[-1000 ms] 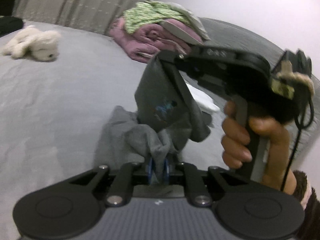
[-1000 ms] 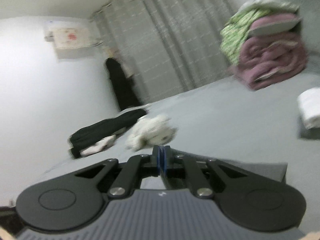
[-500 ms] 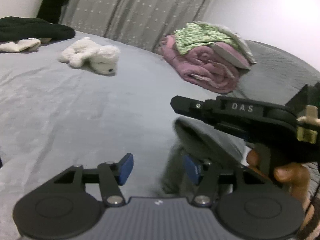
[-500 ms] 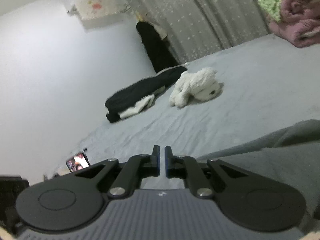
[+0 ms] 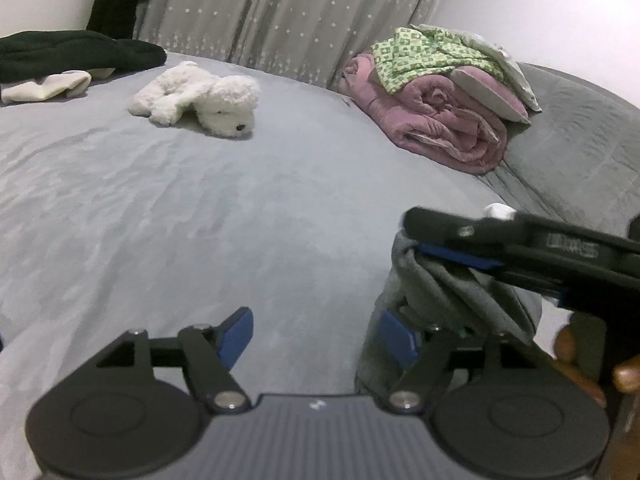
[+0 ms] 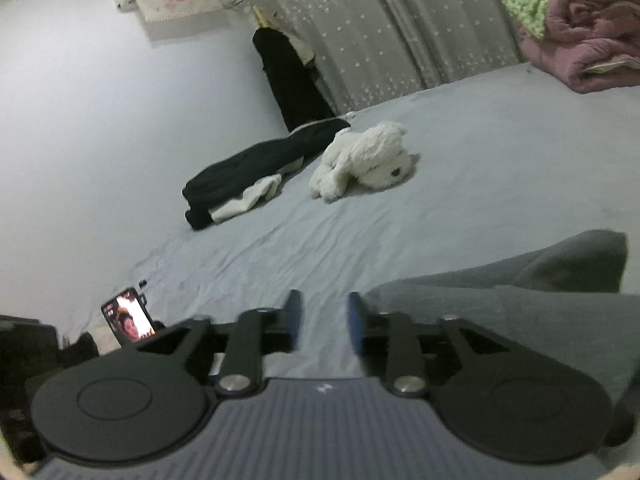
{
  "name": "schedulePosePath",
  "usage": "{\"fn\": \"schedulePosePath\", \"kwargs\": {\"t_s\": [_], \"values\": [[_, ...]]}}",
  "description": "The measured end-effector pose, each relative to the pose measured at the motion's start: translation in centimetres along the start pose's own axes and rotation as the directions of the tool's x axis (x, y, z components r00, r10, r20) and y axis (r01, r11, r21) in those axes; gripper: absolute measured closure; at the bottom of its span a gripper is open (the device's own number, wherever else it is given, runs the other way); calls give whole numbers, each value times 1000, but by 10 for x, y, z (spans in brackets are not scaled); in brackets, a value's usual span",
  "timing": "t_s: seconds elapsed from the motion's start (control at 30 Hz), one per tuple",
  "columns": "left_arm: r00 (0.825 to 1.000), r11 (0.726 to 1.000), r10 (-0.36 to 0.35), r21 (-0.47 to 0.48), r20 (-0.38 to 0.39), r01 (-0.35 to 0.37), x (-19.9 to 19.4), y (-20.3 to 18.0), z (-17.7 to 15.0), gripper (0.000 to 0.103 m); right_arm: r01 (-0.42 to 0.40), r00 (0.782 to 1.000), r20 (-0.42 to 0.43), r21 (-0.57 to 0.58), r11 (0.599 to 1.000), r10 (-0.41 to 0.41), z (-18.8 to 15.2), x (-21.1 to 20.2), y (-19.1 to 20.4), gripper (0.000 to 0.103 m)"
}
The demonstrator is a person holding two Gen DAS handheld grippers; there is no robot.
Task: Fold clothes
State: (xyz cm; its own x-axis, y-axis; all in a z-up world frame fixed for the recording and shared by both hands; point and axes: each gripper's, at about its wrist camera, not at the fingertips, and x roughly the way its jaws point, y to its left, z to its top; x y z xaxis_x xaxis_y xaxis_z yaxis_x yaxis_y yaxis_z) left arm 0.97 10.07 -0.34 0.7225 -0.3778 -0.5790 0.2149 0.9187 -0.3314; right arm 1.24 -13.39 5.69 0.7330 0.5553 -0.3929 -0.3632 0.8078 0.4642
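The grey garment (image 5: 448, 288) is seen released at lower right on the bed (image 5: 200, 208), bunched rather than flat, both hand-held grippers, left (image 5: 316, 334) and right (image 6: 322, 318), just opened and empty, folding judged unfinished.

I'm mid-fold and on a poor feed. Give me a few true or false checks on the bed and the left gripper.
1. The white plush toy lies on the grey bed sheet. True.
2. The left gripper is clamped shut on the grey garment. False: its jaws have just been opening and stand wide apart with nothing between them. The garment lies beside its right finger.
3. The green patterned cloth sits on top of the rolled pink blanket. True.
4. The phone at the bed's edge has a dark screen. False: its screen is lit.
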Motion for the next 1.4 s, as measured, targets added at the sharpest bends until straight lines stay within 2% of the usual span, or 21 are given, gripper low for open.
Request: {"fn": "schedulePosePath", "kwargs": {"t_s": [0.07,0.2,0.33,0.53,0.6,0.67,0.7,0.77,0.8,0.97,1.13,1.2,1.27,1.33,1.37,1.4], "values": [[1000,1000,-5,10,-9,6,10,-5,5,30,29,999,28,-5,1000,-29,3,-9,-6,53],[1000,1000,-19,13,-23,20,31,-16,12,29,78,995,65,21,997,-79,9,-20,-23,52],[996,993,-87,-81,-30,84,45,-19,19,29,133,986,88,80,988,-140,11,-32,-43,50],[979,965,-202,-175,-13,196,58,-31,26,34,209,972,78,150,966,-222,11,-40,-69,50],[971,952,-239,-198,-10,232,64,-36,25,45,225,969,67,161,961,-239,9,-45,-75,50],[965,944,-261,-213,-15,252,69,-42,25,68,237,966,61,167,957,-250,8,-50,-80,49],[963,941,-268,-217,-15,258,72,-44,24,74,243,965,58,170,955,-256,8,-52,-82,49],[963,939,-270,-224,-8,261,74,-49,24,94,255,962,53,174,951,-268,7,-57,-86,49],[963,939,-268,-227,-3,260,75,-51,24,97,262,960,52,175,949,-274,6,-60,-88,49],[964,934,-264,-242,31,263,72,-56,27,98,267,960,23,206,941,-277,3,-69,-98,49],[965,934,-260,-244,43,262,69,-53,30,97,175,984,-38,370,912,-173,-4,-75,-113,49],[963,931,-267,-249,35,267,70,-51,29,92,143,990,-48,426,893,-135,-7,-76,-118,49],[961,928,-275,-254,29,273,70,-49,28,82,106,994,-49,482,870,-94,-10,-75,-123,49],[960,928,-278,-251,30,277,69,-48,29,80,65,998,-48,544,837,-46,-14,-71,-127,49],[960,928,-279,-249,31,278,69,-47,30,80,49,999,-43,570,820,-30,-15,-69,-129,55],[960,928,-278,-247,34,278,68,-47,30,79,49,999,-36,583,811,-34,-15,-67,-129,76]]}}
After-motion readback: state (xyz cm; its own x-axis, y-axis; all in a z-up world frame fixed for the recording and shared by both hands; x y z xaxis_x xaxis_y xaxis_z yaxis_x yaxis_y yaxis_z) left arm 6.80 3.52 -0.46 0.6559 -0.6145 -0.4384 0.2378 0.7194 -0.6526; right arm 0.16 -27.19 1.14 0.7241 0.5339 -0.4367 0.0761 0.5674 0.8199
